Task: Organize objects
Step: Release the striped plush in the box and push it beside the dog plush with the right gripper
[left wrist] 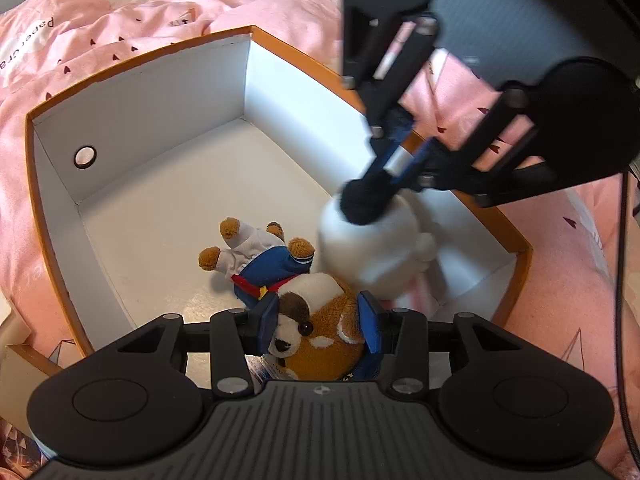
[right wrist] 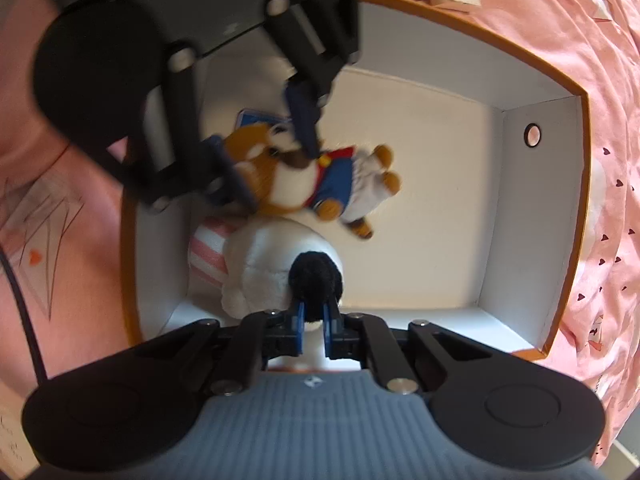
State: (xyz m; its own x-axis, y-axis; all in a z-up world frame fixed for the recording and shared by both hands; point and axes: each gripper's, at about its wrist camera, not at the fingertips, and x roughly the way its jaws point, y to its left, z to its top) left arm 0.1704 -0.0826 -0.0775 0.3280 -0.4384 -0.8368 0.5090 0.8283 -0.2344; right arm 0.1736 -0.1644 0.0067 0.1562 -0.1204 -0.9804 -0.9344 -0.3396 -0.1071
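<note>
A white box with an orange rim (left wrist: pixel 140 56) (right wrist: pixel 585 200) lies on a pink bedspread. Inside lies a brown plush dog (left wrist: pixel 276 268) (right wrist: pixel 332 188) in a blue and white sailor suit. My left gripper (left wrist: pixel 320 322) (right wrist: pixel 276 160) is shut on its head, one blue pad on each side. Beside it sits a white plush toy (left wrist: pixel 360 256) (right wrist: pixel 260 268) with a black fuzzy tuft (left wrist: pixel 366 202) (right wrist: pixel 316 280) and a pink-striped part (right wrist: pixel 208 252). From above, my right gripper (right wrist: pixel 313 326) (left wrist: pixel 394 168) is shut on that tuft.
Pink printed bedding (left wrist: pixel 120 12) (right wrist: pixel 560 40) surrounds the box. One box wall has a round finger hole (left wrist: pixel 85 157) (right wrist: pixel 532 135). A blue card (right wrist: pixel 256 118) lies under the dog's head. A black cable (left wrist: pixel 622 280) runs along the right. The box's far half holds nothing.
</note>
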